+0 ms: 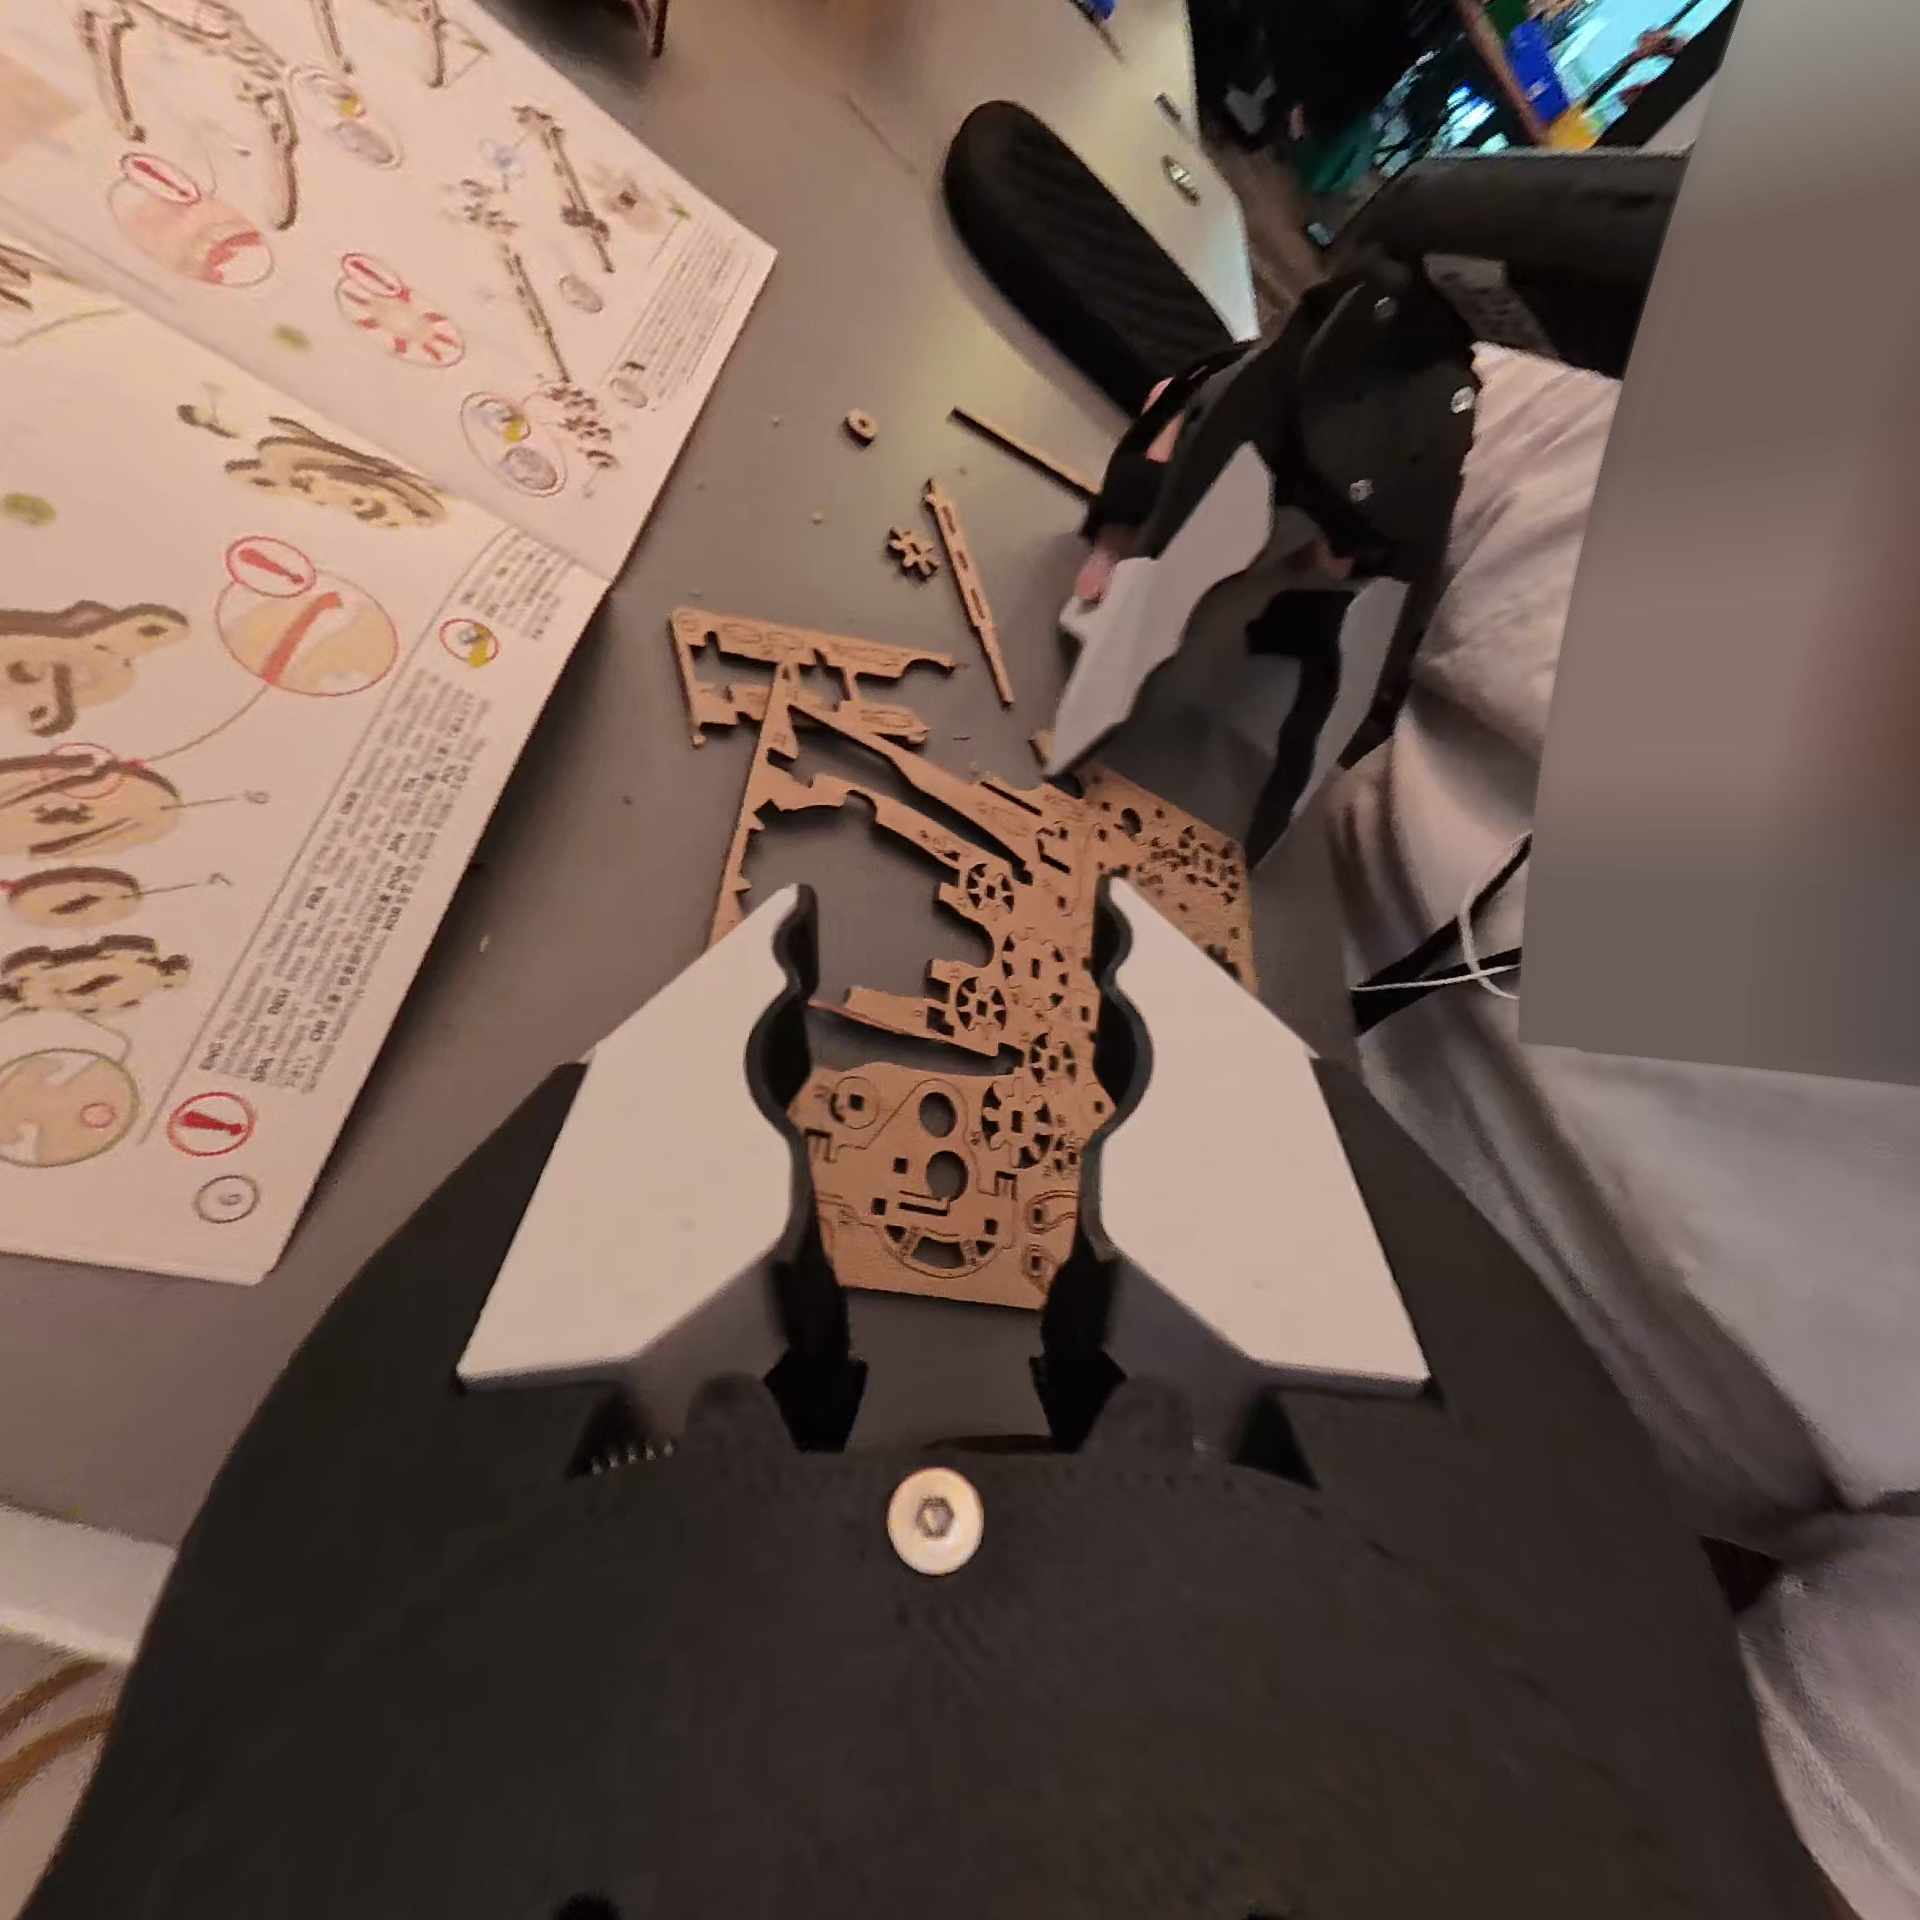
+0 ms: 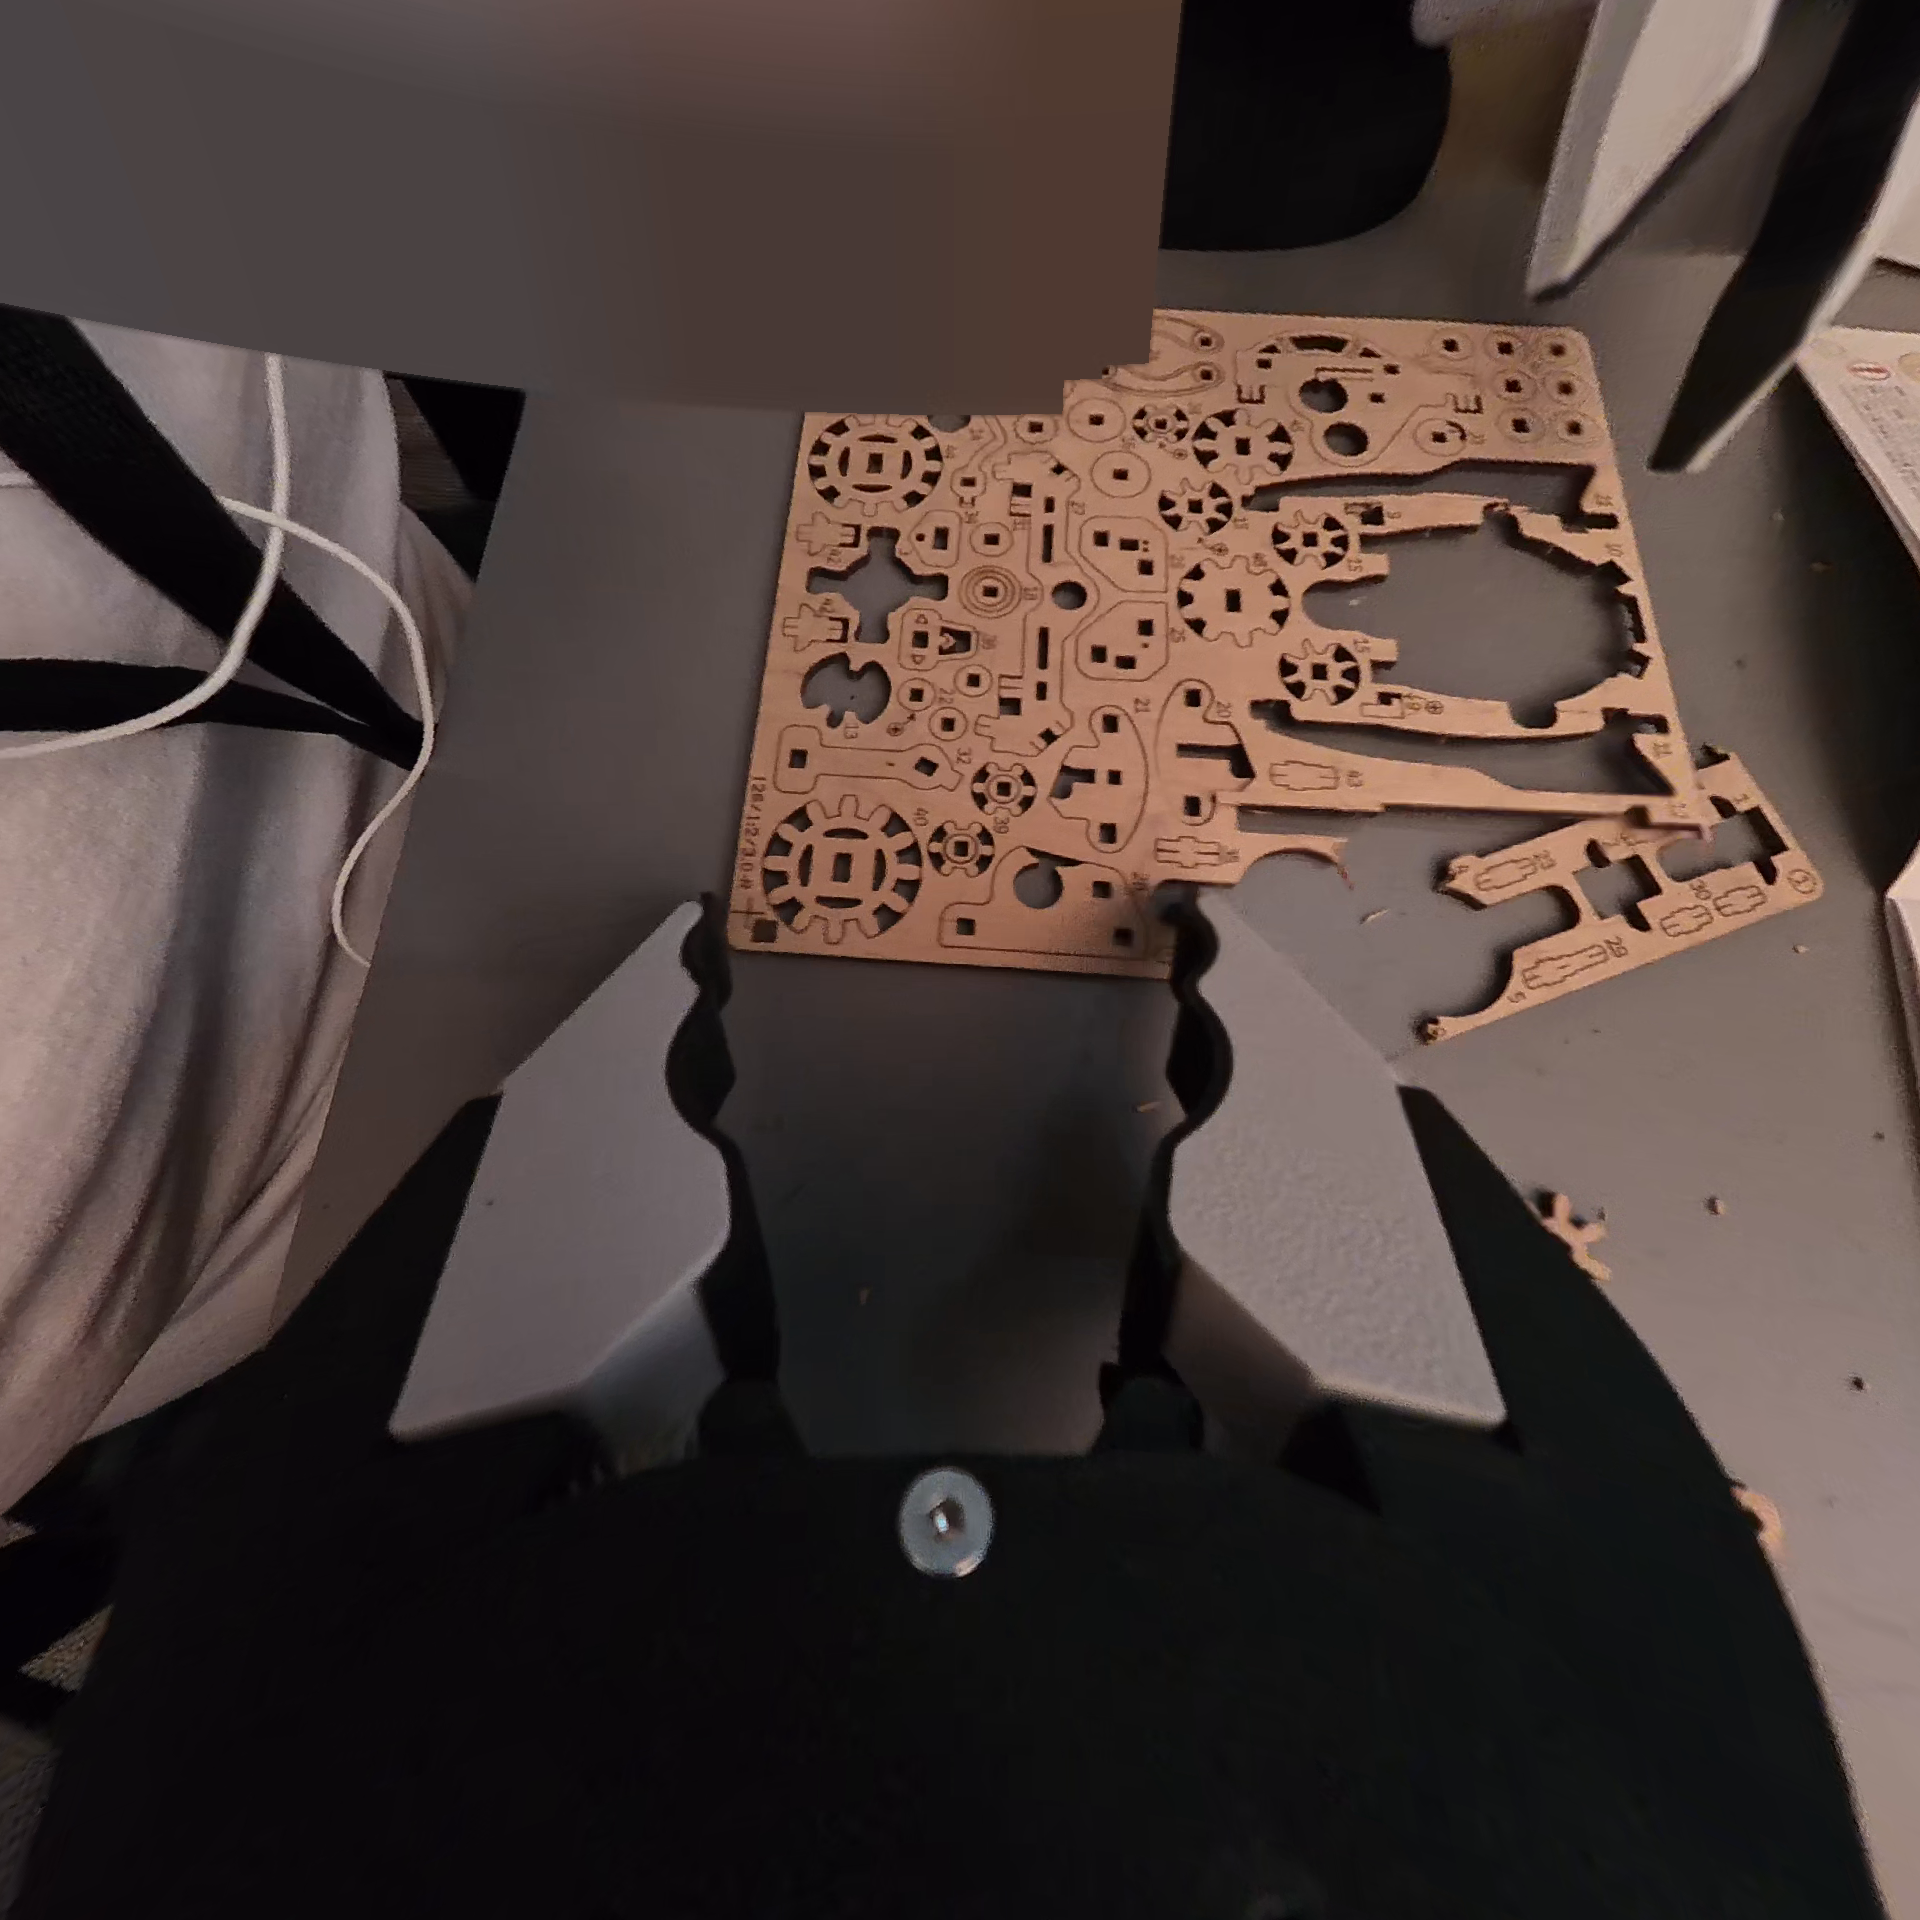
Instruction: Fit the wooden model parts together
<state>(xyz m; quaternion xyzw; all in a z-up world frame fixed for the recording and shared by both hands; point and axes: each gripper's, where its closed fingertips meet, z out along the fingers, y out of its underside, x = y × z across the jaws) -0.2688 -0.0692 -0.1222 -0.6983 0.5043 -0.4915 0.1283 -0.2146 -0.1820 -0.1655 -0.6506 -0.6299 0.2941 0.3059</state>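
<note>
A laser-cut wooden sheet (image 1: 935, 1174) with gears and other model parts lies flat on the grey table; it also shows in the right wrist view (image 2: 1039, 665). A second, mostly emptied wooden sheet (image 1: 800, 727) lies beside it, also seen in the right wrist view (image 2: 1621, 904). My left gripper (image 1: 951, 904) is open and empty above the first sheet. My right gripper (image 2: 940, 914) is open and empty, with its tips at the near edge of that sheet. The right gripper also shows far right in the left wrist view (image 1: 1122, 665), and the left gripper at top right in the right wrist view (image 2: 1704, 208).
An open instruction booklet (image 1: 312, 582) lies left of the sheets. Loose wooden bits lie beyond them: a long strip (image 1: 966, 592), a small gear (image 1: 912, 553), a ring (image 1: 859, 426), a thin stick (image 1: 1023, 449). A person in a grey top (image 2: 156, 831) sits at the table edge. My right tips are roughly 9 cm from the small gear (image 1: 912, 553).
</note>
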